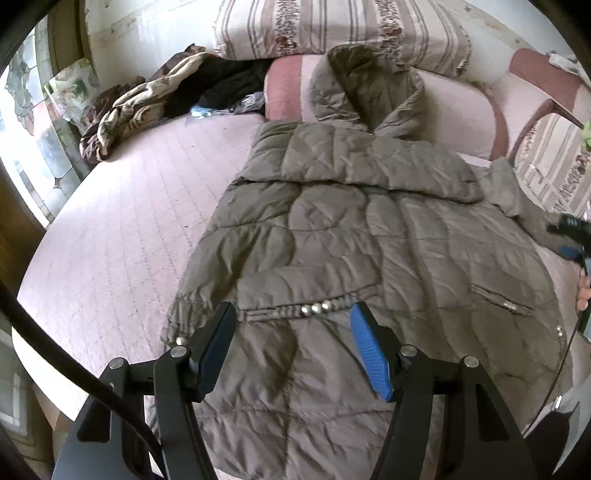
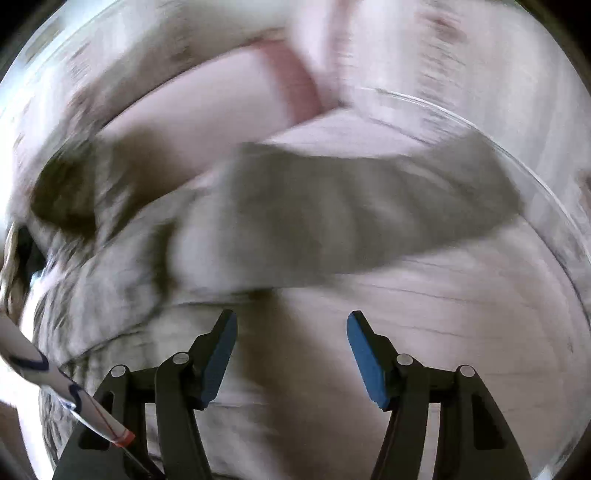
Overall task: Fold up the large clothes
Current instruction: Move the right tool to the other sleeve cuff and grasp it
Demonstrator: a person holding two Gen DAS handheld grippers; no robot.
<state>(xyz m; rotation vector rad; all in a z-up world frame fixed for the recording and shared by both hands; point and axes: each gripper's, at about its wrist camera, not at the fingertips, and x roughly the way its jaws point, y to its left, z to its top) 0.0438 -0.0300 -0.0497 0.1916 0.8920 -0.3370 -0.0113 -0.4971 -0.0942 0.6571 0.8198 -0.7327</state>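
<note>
An olive quilted hooded jacket (image 1: 369, 229) lies flat on the pink bed (image 1: 129, 229), hood toward the pillows, its left sleeve folded across the chest. My left gripper (image 1: 293, 314) is open and empty above the jacket's lower hem, near a studded pocket (image 1: 314, 308). My right gripper (image 2: 291, 321) is open and empty; its view is motion-blurred. It hovers beside the jacket's right sleeve (image 2: 332, 225), which sticks out over the bed sheet (image 2: 461, 314). The right gripper also shows at the right edge of the left wrist view (image 1: 572, 236).
A striped floral pillow (image 1: 332, 26) and a pink bolster (image 1: 458, 110) lie at the head of the bed. Crumpled beige and dark clothes (image 1: 147, 103) are piled at the back left. A window (image 1: 33, 129) is at the left.
</note>
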